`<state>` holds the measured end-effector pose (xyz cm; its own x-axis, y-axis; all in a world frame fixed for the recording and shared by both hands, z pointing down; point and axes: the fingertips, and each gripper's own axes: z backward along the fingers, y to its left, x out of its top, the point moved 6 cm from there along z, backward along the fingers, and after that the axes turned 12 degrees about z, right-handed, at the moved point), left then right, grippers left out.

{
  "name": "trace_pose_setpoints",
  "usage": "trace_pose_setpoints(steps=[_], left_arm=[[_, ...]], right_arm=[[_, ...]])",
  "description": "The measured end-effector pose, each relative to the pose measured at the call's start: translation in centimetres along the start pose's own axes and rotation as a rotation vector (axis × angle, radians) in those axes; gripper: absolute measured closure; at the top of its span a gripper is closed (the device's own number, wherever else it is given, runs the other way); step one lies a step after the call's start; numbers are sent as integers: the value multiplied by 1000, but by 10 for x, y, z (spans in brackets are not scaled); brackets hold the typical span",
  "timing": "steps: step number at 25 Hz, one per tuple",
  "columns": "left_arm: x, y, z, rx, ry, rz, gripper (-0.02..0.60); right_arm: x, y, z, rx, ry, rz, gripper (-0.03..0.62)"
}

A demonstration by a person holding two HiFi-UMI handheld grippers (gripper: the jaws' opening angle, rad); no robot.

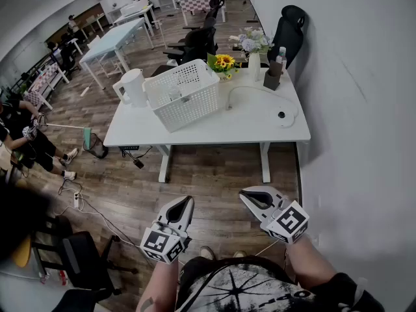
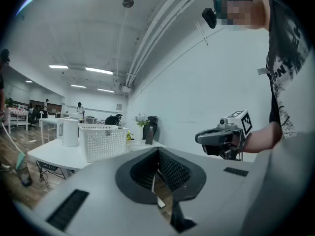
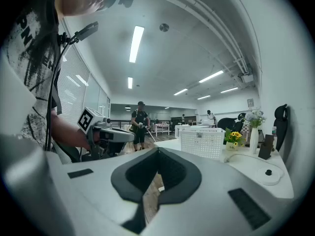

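Left gripper (image 1: 188,202) and right gripper (image 1: 244,194): jaws closed together on both, nothing held, side by side above the wood floor (image 1: 214,174). White perforated basket (image 1: 185,96) well ahead of both, on white table (image 1: 260,125); kettle (image 1: 133,86) just beside it.

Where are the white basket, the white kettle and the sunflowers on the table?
white basket (image 1: 192,106), head view, on its perforated front wall
white kettle (image 1: 134,88), head view, on the middle of its body
sunflowers (image 1: 224,62), head view, on the yellow blooms
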<state>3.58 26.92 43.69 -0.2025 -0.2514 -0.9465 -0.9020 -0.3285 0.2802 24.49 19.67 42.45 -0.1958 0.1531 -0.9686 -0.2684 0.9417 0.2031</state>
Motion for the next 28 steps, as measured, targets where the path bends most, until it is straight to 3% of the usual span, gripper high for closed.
trace_pose_setpoints(steps=[6,22,28], left_arm=[[-2,-3,4,-15,17,-57,571],[-2,4,-5,-24,37,-18,571],[-3,29,-17,-58,49,-13,571]], right_arm=[[1,7,-6,9,1,10,574],[0,1,-9,13,-50,-51,571],[-3,-2,-36,20,-34,-62,571]])
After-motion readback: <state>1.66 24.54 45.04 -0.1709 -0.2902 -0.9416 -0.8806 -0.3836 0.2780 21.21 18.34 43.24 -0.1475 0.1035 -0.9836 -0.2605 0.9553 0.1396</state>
